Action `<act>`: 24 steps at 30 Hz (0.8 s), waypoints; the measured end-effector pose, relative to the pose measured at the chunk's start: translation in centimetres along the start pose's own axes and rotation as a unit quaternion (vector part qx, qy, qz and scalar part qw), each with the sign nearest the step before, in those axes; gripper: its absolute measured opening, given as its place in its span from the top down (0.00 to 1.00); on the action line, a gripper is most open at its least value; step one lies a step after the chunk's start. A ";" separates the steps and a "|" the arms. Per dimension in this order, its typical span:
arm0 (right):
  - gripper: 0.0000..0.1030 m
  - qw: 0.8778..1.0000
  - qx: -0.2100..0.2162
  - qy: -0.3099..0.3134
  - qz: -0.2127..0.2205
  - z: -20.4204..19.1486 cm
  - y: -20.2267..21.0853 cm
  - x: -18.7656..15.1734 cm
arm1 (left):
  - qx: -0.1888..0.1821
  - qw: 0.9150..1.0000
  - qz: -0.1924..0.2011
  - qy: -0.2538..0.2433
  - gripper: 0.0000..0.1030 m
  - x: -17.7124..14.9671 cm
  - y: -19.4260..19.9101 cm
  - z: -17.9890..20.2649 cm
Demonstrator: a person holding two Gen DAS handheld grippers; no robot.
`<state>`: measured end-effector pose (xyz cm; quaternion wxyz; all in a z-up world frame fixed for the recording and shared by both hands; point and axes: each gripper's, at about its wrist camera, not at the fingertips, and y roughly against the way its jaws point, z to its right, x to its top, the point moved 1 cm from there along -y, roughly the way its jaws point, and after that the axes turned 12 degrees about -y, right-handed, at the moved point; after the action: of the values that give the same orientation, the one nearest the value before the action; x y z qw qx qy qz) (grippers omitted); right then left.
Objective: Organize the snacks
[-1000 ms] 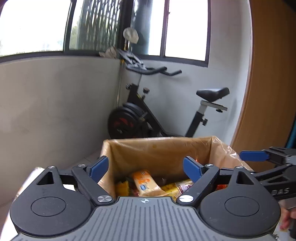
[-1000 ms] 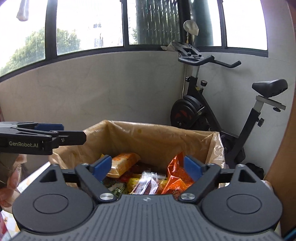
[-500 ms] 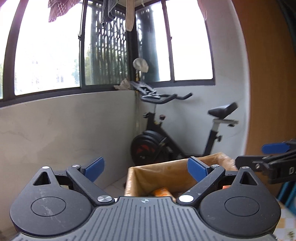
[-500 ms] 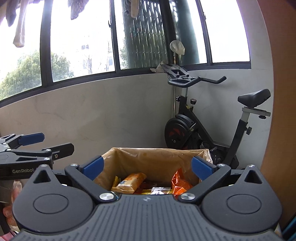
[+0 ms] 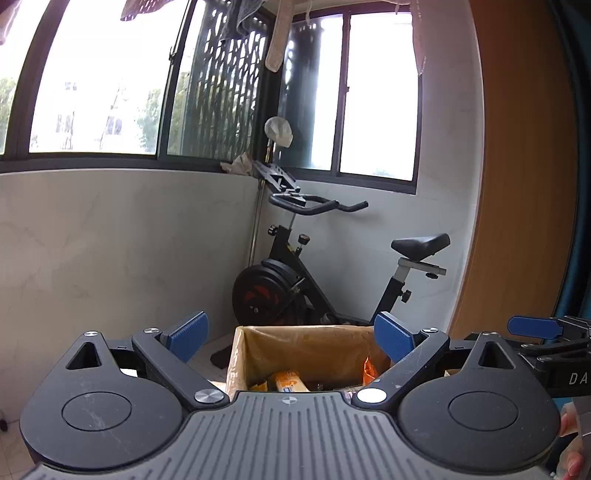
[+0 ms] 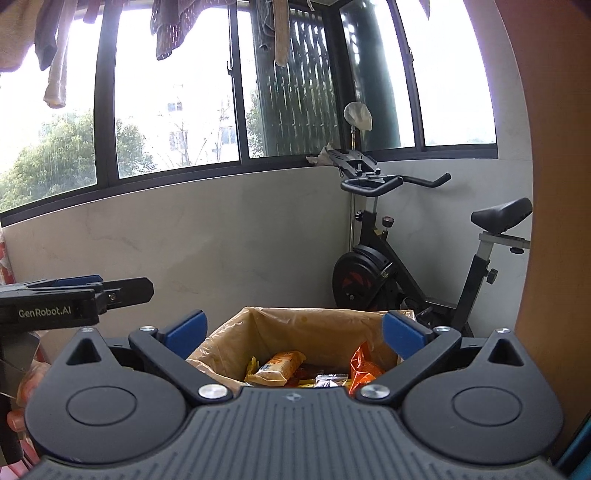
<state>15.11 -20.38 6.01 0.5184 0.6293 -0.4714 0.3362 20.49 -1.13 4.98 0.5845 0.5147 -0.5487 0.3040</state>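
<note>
**Both grippers held empty above a box of snacks**

Low in front of both grippers sits a cardboard box (image 6: 295, 332), open at the top and lined with a tan plastic bag that folds over its rim. Snacks (image 6: 280, 371) lie heaped at the bottom: a pale orange packet with a small blue mark rests on top toward the left, a bright orange crinkled bag (image 6: 364, 365) leans against the right wall, and a clear wrapper and some yellow packets show between them. The lower part of the pile is hidden behind the gripper bodies.

The right gripper (image 6: 293, 330) hangs above the near edge of the box, its blue-padded fingers spread wide with nothing between them. The left gripper (image 5: 291, 334) sits beside it at a similar height, fingers equally wide and empty, and each shows at the edge of the other's view. Neither touches the box or its contents. Both look held back and level, probably so the person can look over the pile before choosing a packet, and the wide spread suits a bulky, crushable bag.

Behind the box, near the corner, stands a black exercise bike (image 6: 406, 273) against a pale marble-look wall. Above it run dark-framed windows with laundry (image 6: 166, 26) hanging across the top. A wooden panel (image 5: 524, 184) edges the right side.
</note>
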 end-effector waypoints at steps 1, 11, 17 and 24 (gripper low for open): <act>0.00 1.000 0.000 0.001 -0.001 -0.1 0.1 0.0 | 0.002 1.000 -0.001 0.002 0.05 -0.1 0.1 -0.1; 0.00 1.000 -0.004 -0.002 -0.003 0.0 -0.1 -0.1 | 0.011 1.000 -0.011 0.015 0.05 -0.7 0.5 -0.3; 0.00 1.000 -0.008 -0.003 -0.003 0.1 -0.2 -0.2 | 0.013 1.000 -0.019 0.015 0.05 -0.9 0.3 -0.3; 0.00 1.000 -0.010 -0.002 -0.006 0.1 -0.4 -0.4 | 0.013 0.999 -0.024 0.016 0.05 -1.0 0.1 -0.1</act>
<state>15.32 -20.32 5.46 0.5259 0.6277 -0.4720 0.3266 20.23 -0.83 4.07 0.5936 0.5307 -0.5227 0.3048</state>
